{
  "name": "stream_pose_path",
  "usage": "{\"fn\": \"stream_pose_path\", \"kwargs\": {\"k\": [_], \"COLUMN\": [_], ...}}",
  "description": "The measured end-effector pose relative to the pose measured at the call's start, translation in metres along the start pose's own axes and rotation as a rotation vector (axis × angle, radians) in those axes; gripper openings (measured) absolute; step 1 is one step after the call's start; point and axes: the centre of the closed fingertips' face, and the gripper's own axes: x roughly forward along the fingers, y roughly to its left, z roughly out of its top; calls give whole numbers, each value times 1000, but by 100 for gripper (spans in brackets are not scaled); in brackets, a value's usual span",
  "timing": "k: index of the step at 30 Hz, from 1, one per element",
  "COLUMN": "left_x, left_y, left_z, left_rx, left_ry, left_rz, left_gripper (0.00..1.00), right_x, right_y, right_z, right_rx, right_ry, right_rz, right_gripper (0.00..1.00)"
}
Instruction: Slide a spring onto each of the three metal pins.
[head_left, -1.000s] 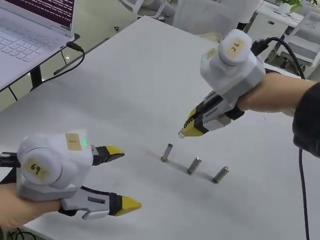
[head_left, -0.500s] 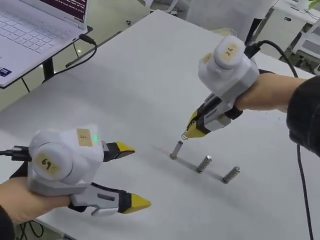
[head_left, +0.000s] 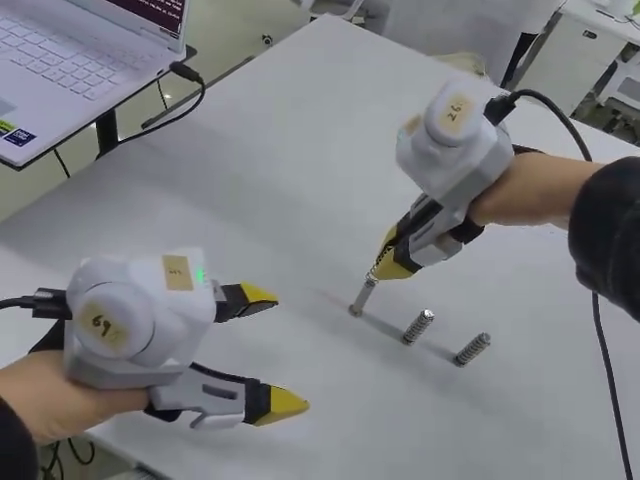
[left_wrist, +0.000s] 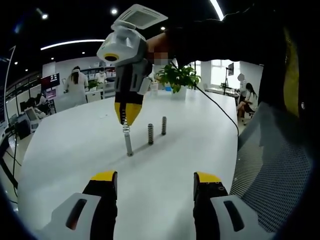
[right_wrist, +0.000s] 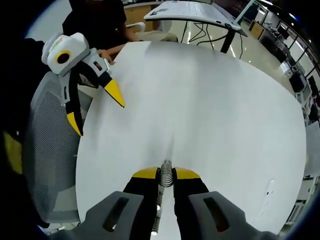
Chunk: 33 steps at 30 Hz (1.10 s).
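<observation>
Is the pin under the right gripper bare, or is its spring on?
Bare: the right gripper holds the spring at the top end of the pin, whose shaft below shows uncovered metal.

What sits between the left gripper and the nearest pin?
Nothing: bare table between the left gripper and the pin, plain in the left gripper view. The right gripper holds a spring over the pin, not in that gap.

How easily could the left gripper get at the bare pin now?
Probably not easily. The table before the open left gripper is bare, but the right gripper, shut on a spring, hangs right over that pin.
</observation>
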Motion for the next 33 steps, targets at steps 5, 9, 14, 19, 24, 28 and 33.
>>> {"fn": "stream_pose_path", "kwargs": {"k": [5,9,14,19,24,28,33], "left_x": [0,0,-1,-1,0,0,0], "left_y": [1,2,2,2,2,2,1], "left_z": [-2,-3,-4,-5,-5,-5,-6], "left_rx": [-4,-6,-7,-12,-11,-12,-14], "left_ry": [3,2,3,1,2,2,4], "left_rz": [2,2,2,1,-1,-2,-2], "left_gripper": [56,56,55,54,54,53,53], "right_x": [2,4,7,9,13,19,26], "right_y": [-2,0,1,2,1,1,2], "right_z": [-1,1,1,-1,-3,-4,-7], "right_rx": [5,7,4,8,14,16,7], "right_ry": [1,0,4,8,10,14,31], "right_rz": [4,10,15,20,21,23,17], "right_gripper": [8,8,8,8,8,8,8]}}
